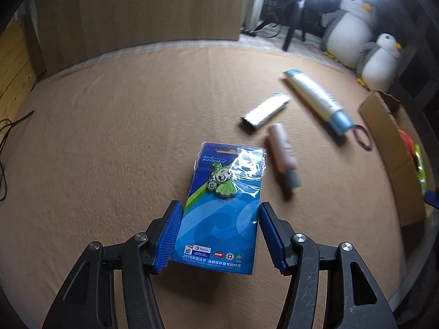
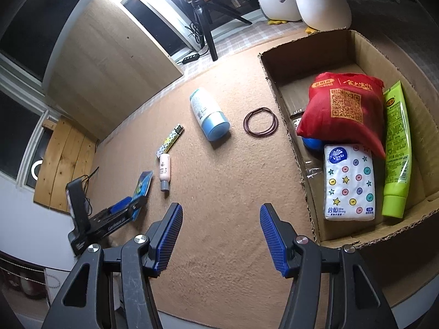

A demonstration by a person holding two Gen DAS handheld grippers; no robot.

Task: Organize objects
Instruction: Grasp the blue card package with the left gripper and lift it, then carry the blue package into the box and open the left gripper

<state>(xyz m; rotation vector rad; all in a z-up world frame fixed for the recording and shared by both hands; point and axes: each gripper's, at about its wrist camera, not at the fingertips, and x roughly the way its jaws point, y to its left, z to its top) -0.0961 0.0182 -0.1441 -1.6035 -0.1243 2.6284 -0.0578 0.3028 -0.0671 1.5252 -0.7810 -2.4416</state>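
Between your left hand-held gripper's (image 1: 219,235) closed pads, the light, stiff, glossy badge card (image 1: 219,213) seems edge-clamped low; your right hand-held gripper (image 2: 221,235) hangs half-open, empty.

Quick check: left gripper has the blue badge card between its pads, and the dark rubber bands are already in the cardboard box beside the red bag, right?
Not quite. The dark rubber bands lie on the tan mat, outside the cardboard box, as the right wrist view shows. The blue badge card is indeed between the left gripper pads.
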